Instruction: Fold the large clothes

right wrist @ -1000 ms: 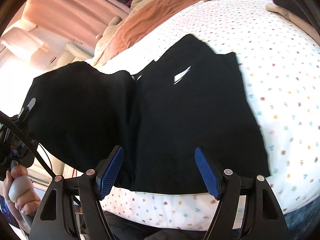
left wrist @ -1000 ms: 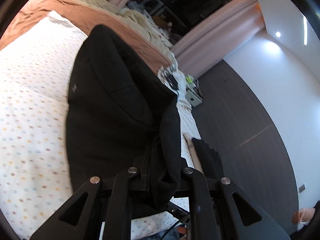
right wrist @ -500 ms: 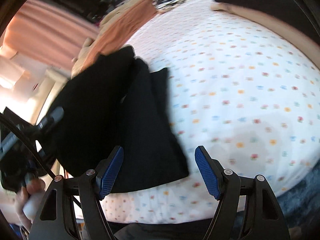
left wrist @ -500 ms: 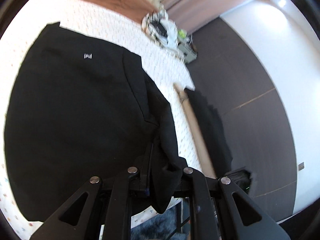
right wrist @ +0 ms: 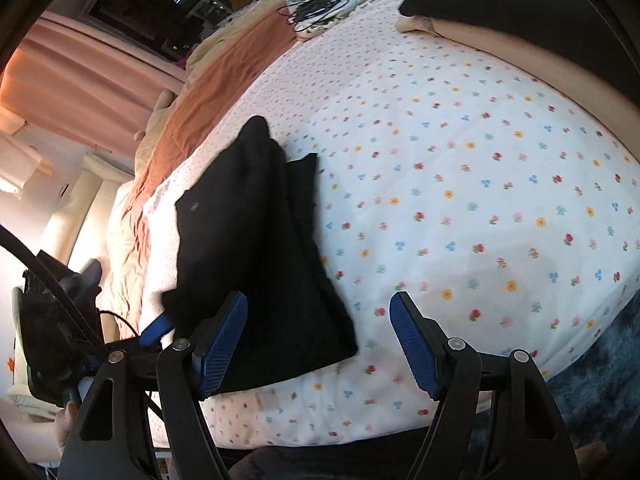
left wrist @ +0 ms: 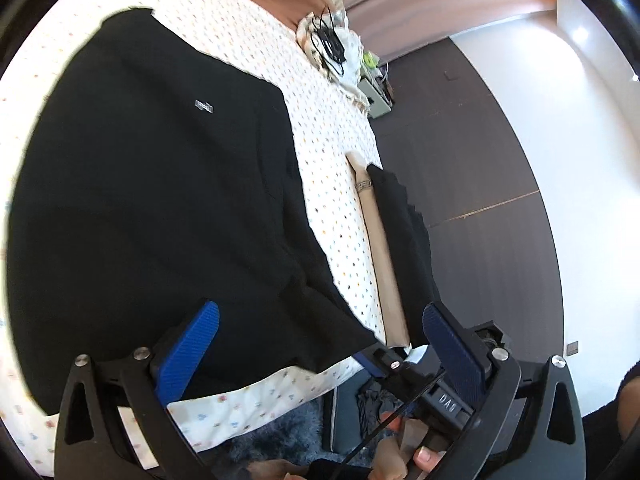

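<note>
A black garment [left wrist: 160,200] lies folded on the flowered bed sheet [left wrist: 332,184], a small white logo on its top layer. My left gripper [left wrist: 320,344] hovers over its near edge. The jaws are opening and stand wide; the cloth lies below and between the blue pads [left wrist: 192,352], which do not press on it. In the right wrist view the same garment [right wrist: 256,240] sits to the left on the sheet [right wrist: 460,200]. My right gripper [right wrist: 320,344] is open above the garment's near right corner, holding nothing.
A beige and a black folded piece [left wrist: 384,248] lie along the bed's right edge, also the stack [right wrist: 500,36]. A tangle of black cables [right wrist: 316,8] rests on white cloth at the far end, by an orange blanket [right wrist: 224,72]. A shaggy blue-grey rug [right wrist: 600,380] lies below the bed.
The left gripper brought the lifted black fold down onto the rest of the garment and opened, letting it go. The right gripper rose and swung right, still open and empty.
</note>
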A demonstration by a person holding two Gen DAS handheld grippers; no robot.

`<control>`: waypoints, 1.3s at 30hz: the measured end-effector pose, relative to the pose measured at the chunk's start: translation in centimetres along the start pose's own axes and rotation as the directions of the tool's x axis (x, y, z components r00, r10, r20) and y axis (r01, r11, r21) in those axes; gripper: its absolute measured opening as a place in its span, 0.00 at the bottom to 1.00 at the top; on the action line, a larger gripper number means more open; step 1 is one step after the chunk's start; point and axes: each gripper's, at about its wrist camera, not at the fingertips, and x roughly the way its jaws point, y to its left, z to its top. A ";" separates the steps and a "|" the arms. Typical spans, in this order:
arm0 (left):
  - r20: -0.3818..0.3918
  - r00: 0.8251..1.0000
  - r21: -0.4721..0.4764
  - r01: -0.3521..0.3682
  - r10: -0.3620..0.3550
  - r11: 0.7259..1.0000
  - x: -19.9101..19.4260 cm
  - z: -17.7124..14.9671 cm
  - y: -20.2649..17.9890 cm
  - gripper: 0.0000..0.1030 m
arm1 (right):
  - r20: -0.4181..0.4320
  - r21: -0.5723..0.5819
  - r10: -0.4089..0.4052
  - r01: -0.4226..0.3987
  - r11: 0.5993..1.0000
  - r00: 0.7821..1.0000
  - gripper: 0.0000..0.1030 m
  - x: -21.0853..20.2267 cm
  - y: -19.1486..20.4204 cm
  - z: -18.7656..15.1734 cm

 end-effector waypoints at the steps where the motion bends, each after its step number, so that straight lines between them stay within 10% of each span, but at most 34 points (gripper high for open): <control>1: 0.011 1.000 -0.005 -0.008 0.008 1.000 -0.8 -0.4 0.4 1.00 | 0.008 0.000 0.003 -0.003 1.000 1.000 0.70 -1.2 0.4 0.0; 14: 0.208 0.968 -0.032 -0.134 0.138 0.990 -10.6 -1.8 7.1 0.95 | 0.063 -0.019 0.064 -0.063 0.998 0.996 0.70 -3.6 3.1 1.0; 25: 0.166 0.963 -0.092 -0.199 0.212 0.976 -11.7 -3.5 12.3 0.79 | 0.053 -0.097 0.018 -0.012 0.995 0.998 0.69 -0.7 6.4 1.1; 27: 0.156 0.965 -0.096 -0.199 0.212 0.975 -11.3 -3.6 12.5 0.79 | 0.046 -0.085 0.016 -0.012 0.996 0.999 0.21 0.1 5.7 1.5; 39: 0.105 0.970 -0.066 -0.215 0.221 0.974 -7.9 -3.5 11.7 0.79 | -0.068 0.084 0.353 -0.347 0.934 0.933 0.06 0.7 0.9 -1.4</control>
